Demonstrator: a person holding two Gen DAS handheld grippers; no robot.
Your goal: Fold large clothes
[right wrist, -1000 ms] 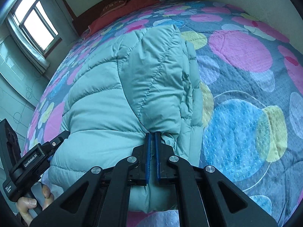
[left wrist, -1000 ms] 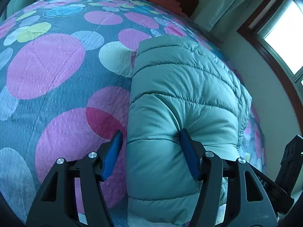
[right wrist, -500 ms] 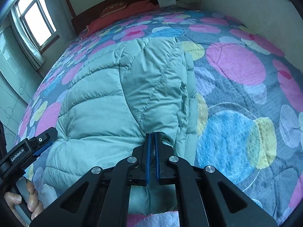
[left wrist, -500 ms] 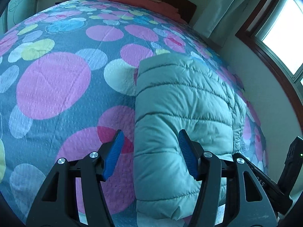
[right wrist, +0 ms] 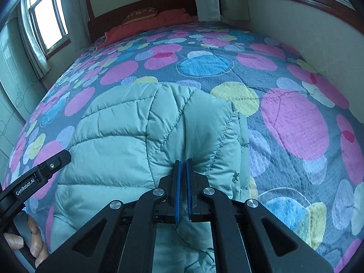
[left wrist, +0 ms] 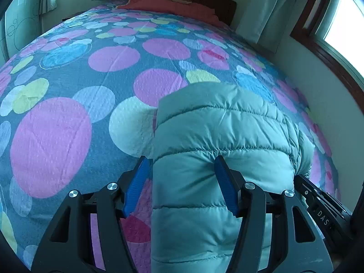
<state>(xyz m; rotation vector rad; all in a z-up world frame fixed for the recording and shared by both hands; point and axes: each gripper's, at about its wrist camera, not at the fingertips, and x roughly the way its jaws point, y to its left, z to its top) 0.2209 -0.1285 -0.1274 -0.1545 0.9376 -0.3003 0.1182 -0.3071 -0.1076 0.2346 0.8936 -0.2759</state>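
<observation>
One bed [left wrist: 95, 72], covered in a quilt of pink, blue and yellow circles, filled both views and served as the folding surface, broad enough for a bulky garment. On its near part lay one pale-green puffer jacket [right wrist: 118, 141], already doubled into a thick bundle, its near edge toward the person so that both tools could reach it side by side. At the far end sat one reddish pillow [right wrist: 145, 26] with one small brown cushion [right wrist: 142, 13] on top, both well apart from the jacket. Two tools were in play. The left hand-held gripper [left wrist: 182, 182] stood with its blue pads apart, straddling the jacket's left fold; the right pad seemed to dent the fabric, though whether the left pad touched it was hard to tell, so I would call it unclamped. The right hand-held gripper [right wrist: 182, 183] had its pads together, probably pinching a thin ridge of the jacket's shell to lift or drag that edge.
</observation>
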